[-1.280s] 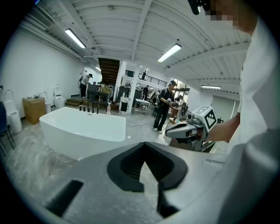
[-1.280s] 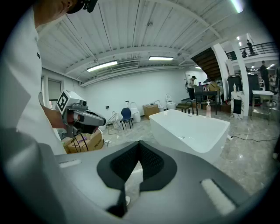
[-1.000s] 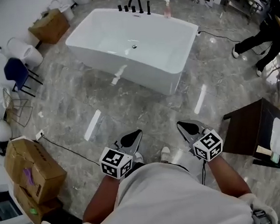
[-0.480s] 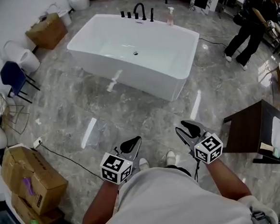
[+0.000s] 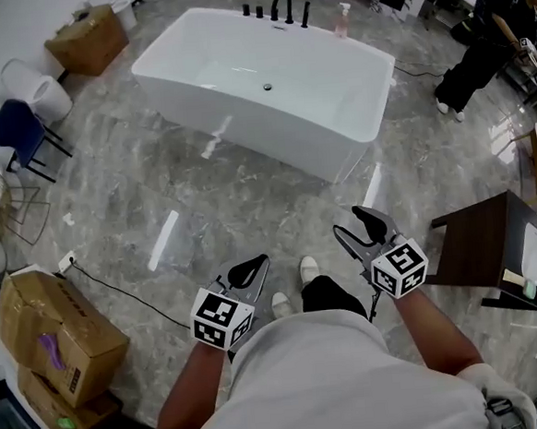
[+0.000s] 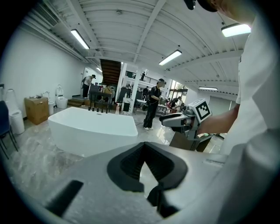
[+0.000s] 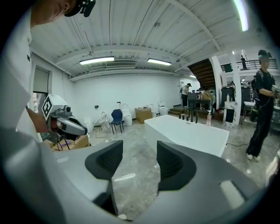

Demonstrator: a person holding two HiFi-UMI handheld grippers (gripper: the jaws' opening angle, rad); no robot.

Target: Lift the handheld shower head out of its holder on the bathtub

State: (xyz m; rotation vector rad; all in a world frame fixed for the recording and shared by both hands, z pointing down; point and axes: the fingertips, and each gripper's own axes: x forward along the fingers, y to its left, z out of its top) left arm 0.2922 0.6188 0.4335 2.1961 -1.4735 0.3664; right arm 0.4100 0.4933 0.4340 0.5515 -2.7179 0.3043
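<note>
The white bathtub (image 5: pixel 238 68) stands on the marble floor well ahead of me. Black tap fittings (image 5: pixel 280 6) line its far rim; the slim upright piece (image 5: pixel 305 13) at their right end looks like the handheld shower head in its holder, too small to be sure. Both grippers hang low, close to my body and far from the tub. My left gripper (image 5: pixel 252 264) is shut and empty. The jaws of my right gripper (image 5: pixel 351 223) are opening with nothing between them. The right gripper view shows the tub (image 7: pixel 188 131) past the spread pads (image 7: pixel 175 164).
A soap bottle (image 5: pixel 340 18) stands on the tub rim beside the fittings. A dark side table (image 5: pixel 479 239) is at my right, cardboard boxes (image 5: pixel 46 333) at my left, and a cable (image 5: pixel 126 289) crosses the floor. A person (image 5: pixel 479 63) stands beyond the tub's right end.
I have stepped toward the tub and both grippers came forward with me. The right jaws went from shut to wide apart. The person at the back right has shifted.
</note>
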